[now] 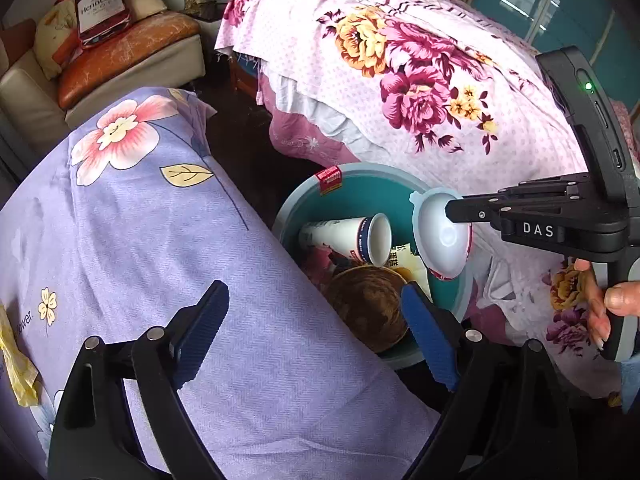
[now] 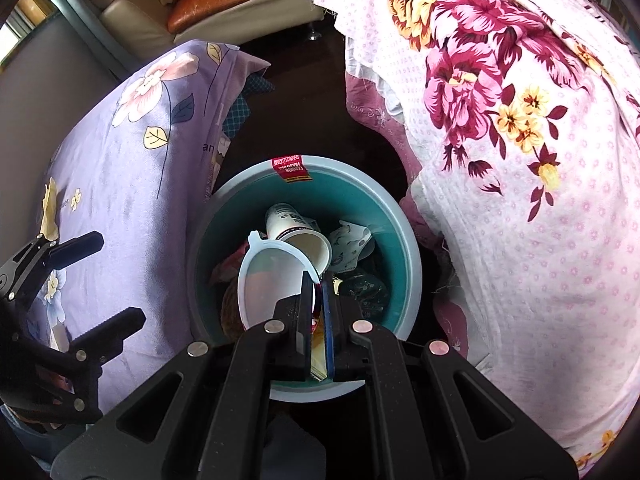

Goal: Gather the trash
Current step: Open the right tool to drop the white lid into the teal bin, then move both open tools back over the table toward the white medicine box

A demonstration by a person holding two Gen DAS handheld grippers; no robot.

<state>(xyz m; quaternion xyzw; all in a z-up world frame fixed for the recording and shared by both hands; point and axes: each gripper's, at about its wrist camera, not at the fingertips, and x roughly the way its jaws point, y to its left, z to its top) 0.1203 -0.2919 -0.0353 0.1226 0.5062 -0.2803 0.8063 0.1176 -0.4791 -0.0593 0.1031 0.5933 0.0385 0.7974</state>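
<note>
A teal trash bin (image 1: 372, 194) (image 2: 412, 248) stands on the dark floor between two beds. Inside lie a white paper cup (image 1: 352, 238) (image 2: 296, 236), a brown bowl (image 1: 368, 308) and crumpled wrappers. My right gripper (image 2: 317, 280) (image 1: 450, 212) is shut on the rim of a white plastic bowl (image 2: 268, 280) (image 1: 440, 236), which hangs tilted over the bin's mouth. My left gripper (image 1: 312, 296) (image 2: 116, 276) is open with nothing between its blue pads, above the purple bedding's edge beside the bin. A hand (image 1: 600, 304) holds the right gripper's handle.
The purple flowered bedding (image 1: 140, 240) lies left of the bin, with a yellow wrapper (image 1: 16, 360) (image 2: 50, 208) on it. A pink flowered bedspread (image 1: 400, 60) hangs to the right. A sofa (image 1: 120, 60) with cushions and a red bag stands at the back.
</note>
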